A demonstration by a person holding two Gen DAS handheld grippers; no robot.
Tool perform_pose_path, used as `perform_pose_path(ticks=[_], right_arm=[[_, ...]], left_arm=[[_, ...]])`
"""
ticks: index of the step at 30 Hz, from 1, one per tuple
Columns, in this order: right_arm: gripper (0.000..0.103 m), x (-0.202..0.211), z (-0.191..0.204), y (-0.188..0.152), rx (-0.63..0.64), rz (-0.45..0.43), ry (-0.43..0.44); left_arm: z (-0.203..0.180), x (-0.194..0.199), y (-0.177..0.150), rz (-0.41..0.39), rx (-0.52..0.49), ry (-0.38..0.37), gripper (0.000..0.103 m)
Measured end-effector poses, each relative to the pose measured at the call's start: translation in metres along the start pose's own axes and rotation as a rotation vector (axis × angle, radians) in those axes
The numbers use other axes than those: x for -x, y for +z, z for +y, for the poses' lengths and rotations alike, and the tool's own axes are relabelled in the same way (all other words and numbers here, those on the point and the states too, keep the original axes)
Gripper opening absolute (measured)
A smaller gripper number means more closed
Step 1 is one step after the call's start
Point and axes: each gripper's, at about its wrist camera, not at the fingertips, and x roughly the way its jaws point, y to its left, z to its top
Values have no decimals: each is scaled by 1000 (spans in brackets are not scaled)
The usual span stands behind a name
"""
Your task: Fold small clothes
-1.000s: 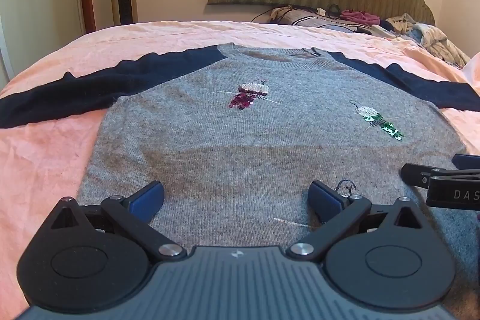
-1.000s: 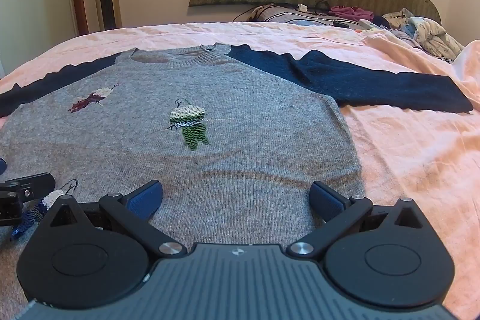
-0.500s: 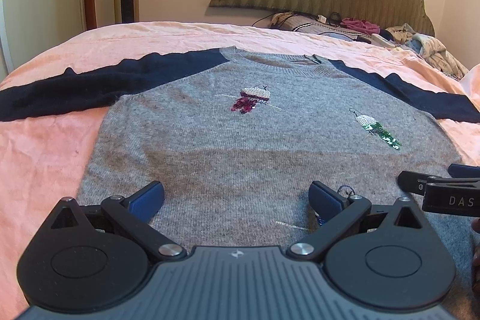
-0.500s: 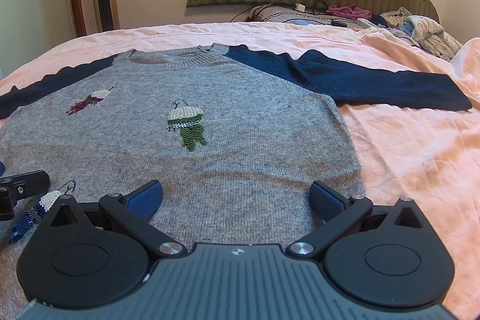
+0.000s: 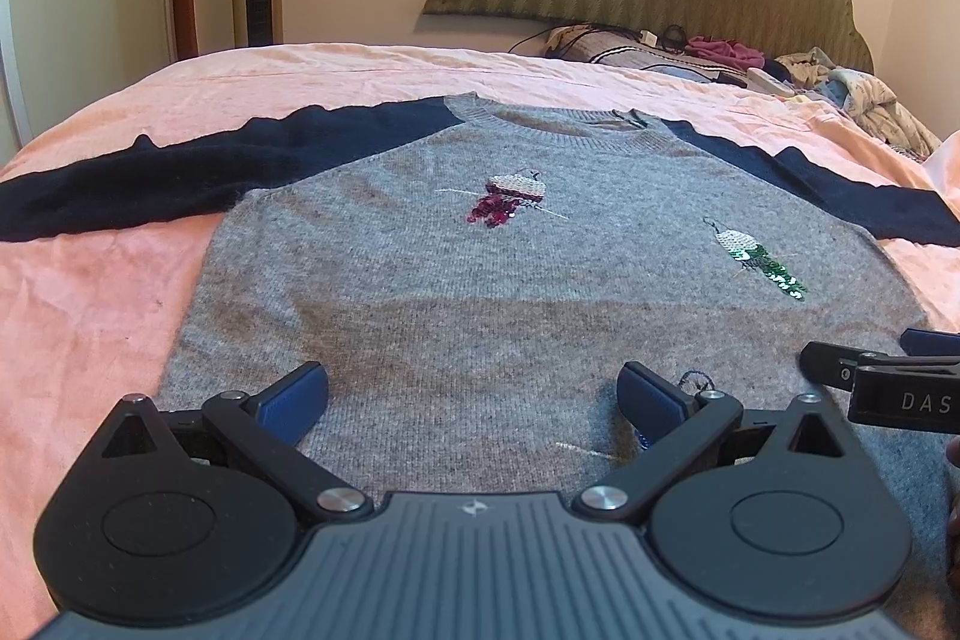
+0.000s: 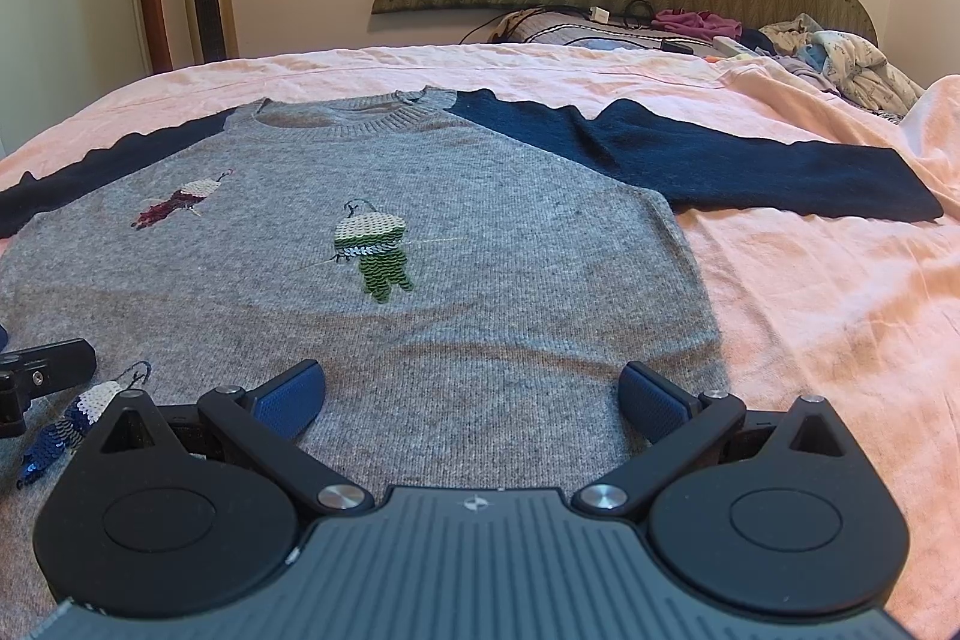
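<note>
Sweater (image 5: 480, 292) lies flat, face up, on the pink bedsheet (image 5: 90, 316), both navy sleeves spread toward 9 and 3 o'clock. Since a second ago both views have lifted slightly; the garment itself is unmoved, so folding has not begun. Left gripper (image 5: 474, 391) and right gripper (image 6: 471, 391) hover over the hem at 6 o'clock, jaws apart, holding nothing. No containers appear.
</note>
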Motion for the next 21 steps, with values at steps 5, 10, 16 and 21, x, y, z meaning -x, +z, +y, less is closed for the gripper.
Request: perform_pose_path(ticks=[5,10,16,21], right_arm=[[103,0,0,0,0,0,1],[103,0,0,0,2,0,-1],[103,1,0,-1,4,0,-1],[103,1,0,-1,4,0,-1]], left_arm=[[-2,-1,-1,6,-14,16,103],[-4,-2,-1,10,-25,25,103],[-5,-3,-1,13,-31,31,103],[-5,-3,-1,14,-34,35,103]])
